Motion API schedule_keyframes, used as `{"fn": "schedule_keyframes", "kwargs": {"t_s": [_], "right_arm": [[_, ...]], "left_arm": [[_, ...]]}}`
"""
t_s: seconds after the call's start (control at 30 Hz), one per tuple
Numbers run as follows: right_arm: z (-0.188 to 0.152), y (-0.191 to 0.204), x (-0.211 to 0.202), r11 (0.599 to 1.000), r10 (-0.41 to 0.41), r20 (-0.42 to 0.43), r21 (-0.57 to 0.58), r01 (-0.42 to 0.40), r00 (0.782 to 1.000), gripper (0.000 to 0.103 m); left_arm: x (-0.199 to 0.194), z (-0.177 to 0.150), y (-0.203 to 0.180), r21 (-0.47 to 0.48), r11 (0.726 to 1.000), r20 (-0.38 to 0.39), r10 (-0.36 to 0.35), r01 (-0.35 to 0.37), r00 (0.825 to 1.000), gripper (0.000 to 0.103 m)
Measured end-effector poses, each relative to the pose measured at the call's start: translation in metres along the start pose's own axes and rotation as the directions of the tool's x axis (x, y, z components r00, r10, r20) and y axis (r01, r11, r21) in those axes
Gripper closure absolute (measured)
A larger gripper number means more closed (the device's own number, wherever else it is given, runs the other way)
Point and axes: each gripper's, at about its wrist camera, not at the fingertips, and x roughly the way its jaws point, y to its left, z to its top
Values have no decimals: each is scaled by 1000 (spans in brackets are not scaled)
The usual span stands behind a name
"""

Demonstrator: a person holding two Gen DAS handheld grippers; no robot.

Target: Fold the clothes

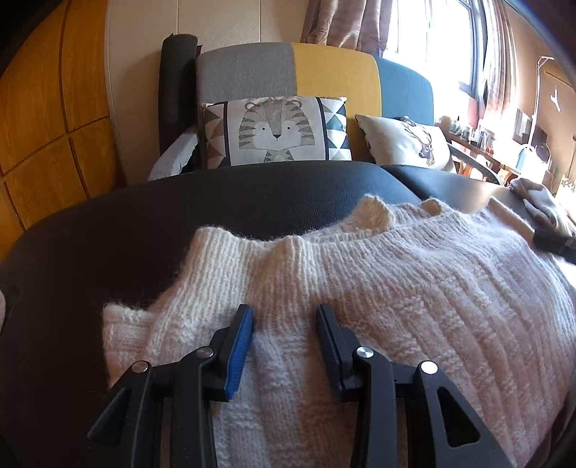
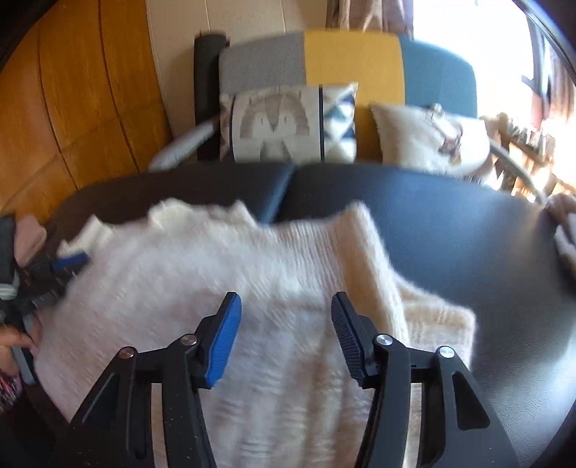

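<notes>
Left wrist view has the left gripper (image 1: 284,313) low over a cream knitted sweater (image 1: 378,288), its jaws parted with knit showing in the gap and nothing pinched between the blue pads. The sweater lies spread on a dark padded tabletop (image 1: 108,230), ribbed collar toward the far side, one sleeve end sticking out at the near left. At the far right edge of that view the tip of the right gripper (image 1: 550,243) rests at the sweater's edge, and a pale cloth (image 1: 536,201) lies just beyond it on the tabletop.

Right wrist view — blurred by motion — shows the right gripper (image 2: 286,306) above the right part of the sweater (image 2: 216,288), jaws spread wide and holding nothing. A folded-over layer of knit lies to the right of the jaws, with a second layer peeking out beneath it. The left gripper (image 2: 64,262) appears at the left edge, at the sweater's border; whether it touches the knit I cannot tell from here.

Beyond the tabletop (image 2: 468,234) stands a sofa (image 1: 324,68) with a back in grey, yellow and blue panels. A tiger cushion (image 1: 275,133) leans against it, and a deer cushion (image 1: 406,140) sits to its right. Wooden panelling (image 1: 46,108) fills the far left, and a curtained window (image 1: 432,32) the far right.
</notes>
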Motion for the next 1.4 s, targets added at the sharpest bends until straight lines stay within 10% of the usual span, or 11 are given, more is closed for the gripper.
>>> {"fn": "schedule_keyframes", "kwargs": {"t_s": [0.13,0.2,0.23,0.47,1.03,1.2,1.4], "right_arm": [[24,60,7,989,126,-36,-71,-128,991,51],[33,100,24,969,155,-107,-175,-172,982,89],[34,116,34,959,152,-137,-221,-180,979,92],[35,161,93,941,147,-309,-248,-229,940,92],[49,150,112,972,176,-215,-115,-204,961,96],[52,184,103,936,265,-261,-164,-313,928,91],[54,201,136,950,186,-392,-162,-266,901,84]], "left_arm": [[0,1,6,-25,999,0,-31,31,1000,65],[0,0,7,-30,999,2,-36,36,999,65],[-1,0,7,-29,999,4,-34,34,999,65],[-1,0,13,-63,996,12,-66,66,998,65],[1,-1,30,-145,977,36,-150,154,988,65],[1,-2,32,-154,975,45,-158,163,986,65],[0,-3,36,-175,971,58,-153,162,986,70]]}}
